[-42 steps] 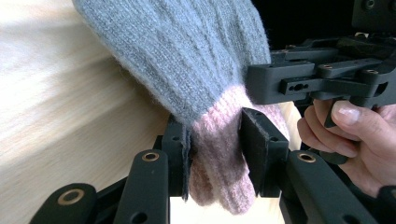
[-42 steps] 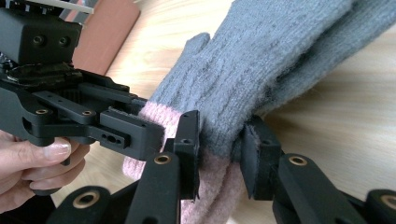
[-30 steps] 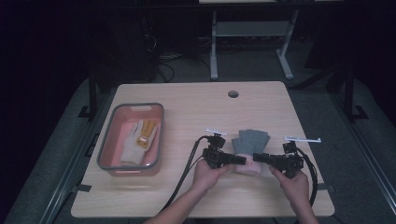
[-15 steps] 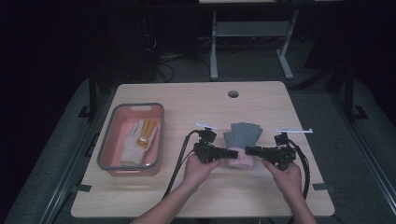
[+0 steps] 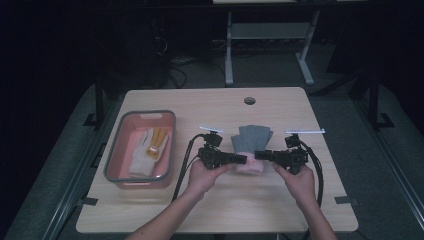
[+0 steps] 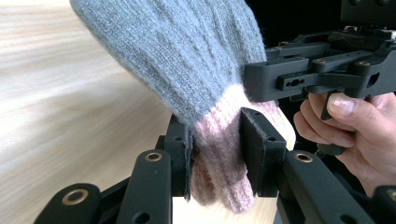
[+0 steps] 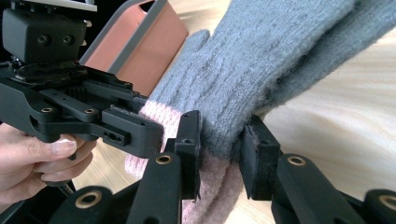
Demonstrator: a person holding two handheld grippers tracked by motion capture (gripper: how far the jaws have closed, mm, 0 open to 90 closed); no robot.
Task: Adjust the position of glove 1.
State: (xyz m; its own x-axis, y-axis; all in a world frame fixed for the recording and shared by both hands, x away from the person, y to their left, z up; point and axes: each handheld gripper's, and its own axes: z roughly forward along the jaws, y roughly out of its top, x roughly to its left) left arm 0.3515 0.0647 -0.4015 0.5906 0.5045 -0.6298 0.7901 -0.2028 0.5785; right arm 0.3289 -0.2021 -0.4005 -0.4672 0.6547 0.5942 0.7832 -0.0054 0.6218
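Observation:
A grey knitted glove (image 5: 251, 138) with a pink cuff (image 5: 248, 167) is held just above the middle of the wooden table (image 5: 210, 105), fingers pointing away from me. My left gripper (image 5: 242, 159) is shut on the cuff's left side, and the pink knit (image 6: 219, 168) bunches between its jaws. My right gripper (image 5: 260, 155) is shut on the cuff's right side where grey meets pink (image 7: 219, 144). The two grippers face each other, tips almost touching. The glove (image 7: 280, 56) hangs slack from both grips.
A pink bin with a grey rim (image 5: 116, 150) stands at the left of the table and holds a white and yellow glove (image 5: 147, 150). Its corner (image 7: 135, 51) shows behind the left gripper. A round hole (image 5: 249, 100) lies near the table's far edge. Cables trail from both grippers.
Both grippers have risen slightly and shifted with the glove held between them; the glove now hangs lifted at the cuff rather than lying flat.

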